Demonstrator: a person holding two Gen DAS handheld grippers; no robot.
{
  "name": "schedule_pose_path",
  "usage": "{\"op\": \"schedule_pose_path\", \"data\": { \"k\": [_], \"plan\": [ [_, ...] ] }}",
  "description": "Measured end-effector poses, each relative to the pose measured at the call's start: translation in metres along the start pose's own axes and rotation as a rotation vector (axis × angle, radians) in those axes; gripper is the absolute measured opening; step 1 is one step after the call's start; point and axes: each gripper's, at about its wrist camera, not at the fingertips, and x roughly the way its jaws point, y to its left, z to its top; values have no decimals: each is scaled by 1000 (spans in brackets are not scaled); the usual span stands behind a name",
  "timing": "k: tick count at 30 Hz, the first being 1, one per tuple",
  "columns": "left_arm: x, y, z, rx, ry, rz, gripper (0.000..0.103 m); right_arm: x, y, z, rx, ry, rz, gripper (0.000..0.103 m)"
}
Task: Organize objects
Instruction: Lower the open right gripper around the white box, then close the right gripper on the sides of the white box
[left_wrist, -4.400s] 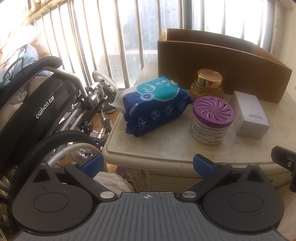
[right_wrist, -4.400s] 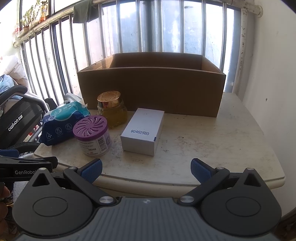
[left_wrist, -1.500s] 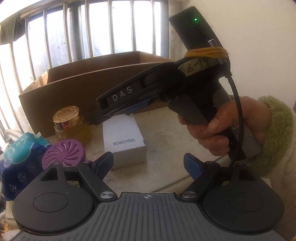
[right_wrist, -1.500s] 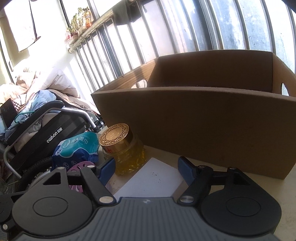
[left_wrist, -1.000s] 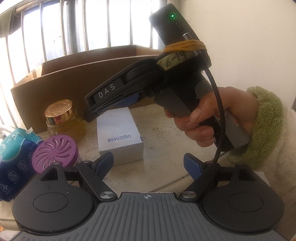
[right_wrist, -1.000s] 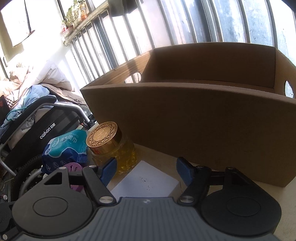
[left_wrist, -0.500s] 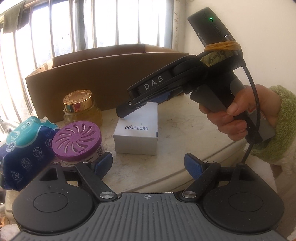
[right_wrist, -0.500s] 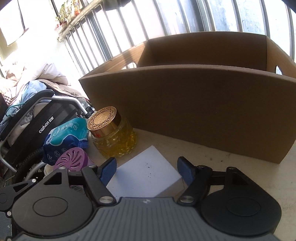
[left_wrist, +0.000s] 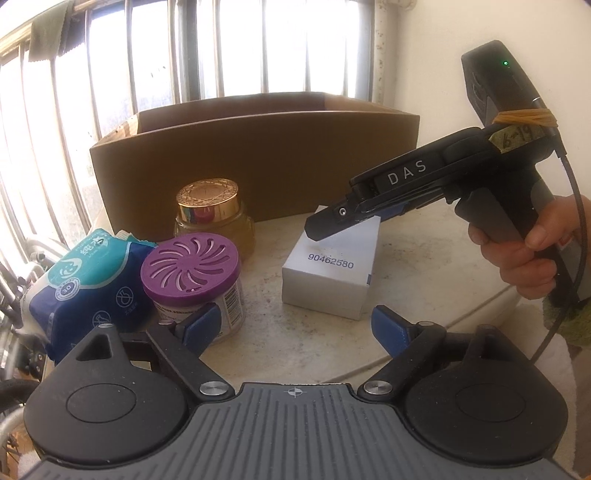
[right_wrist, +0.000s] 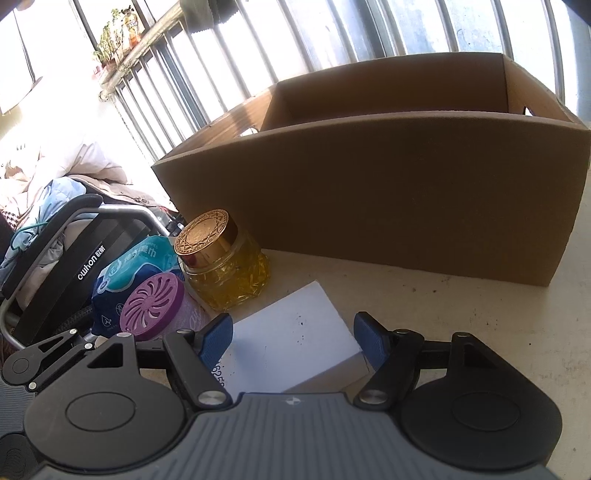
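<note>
A white box (left_wrist: 332, 269) marked 90462580 lies on the pale tabletop (left_wrist: 424, 266) before a brown cardboard box (left_wrist: 258, 158). My right gripper (right_wrist: 293, 336) is open and straddles the white box (right_wrist: 291, 347), its fingers on either side and just above it; it also shows in the left wrist view (left_wrist: 332, 223). My left gripper (left_wrist: 295, 325) is open and empty, near the table's front edge. A gold-lidded yellow jar (left_wrist: 212, 218), a purple-lidded tub (left_wrist: 194, 273) and a blue wipes pack (left_wrist: 88, 273) stand to the left.
A black wheelchair (right_wrist: 77, 266) with clothes piled on it stands left of the table. Barred windows (left_wrist: 221, 55) run behind the cardboard box (right_wrist: 388, 166). A white wall (left_wrist: 443, 55) is at the right.
My right gripper has come down over the white box. My left gripper has drawn back and swung left, so the whole row of objects shows.
</note>
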Motion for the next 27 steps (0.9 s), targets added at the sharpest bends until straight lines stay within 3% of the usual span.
{"op": "schedule_pose_path", "data": {
  "k": [5,14,27],
  "plan": [
    [-3,-18,0,19,-12,-88,93,-3,-2,-2,41,-7,23,76],
    [10,-33,4,39,-7,-106,95,-23,-5,-26,143,-6,132,76],
    [-1,-32,-1,21,6,-203,100,-44,2,-49,174,-23,110,76]
  ]
}}
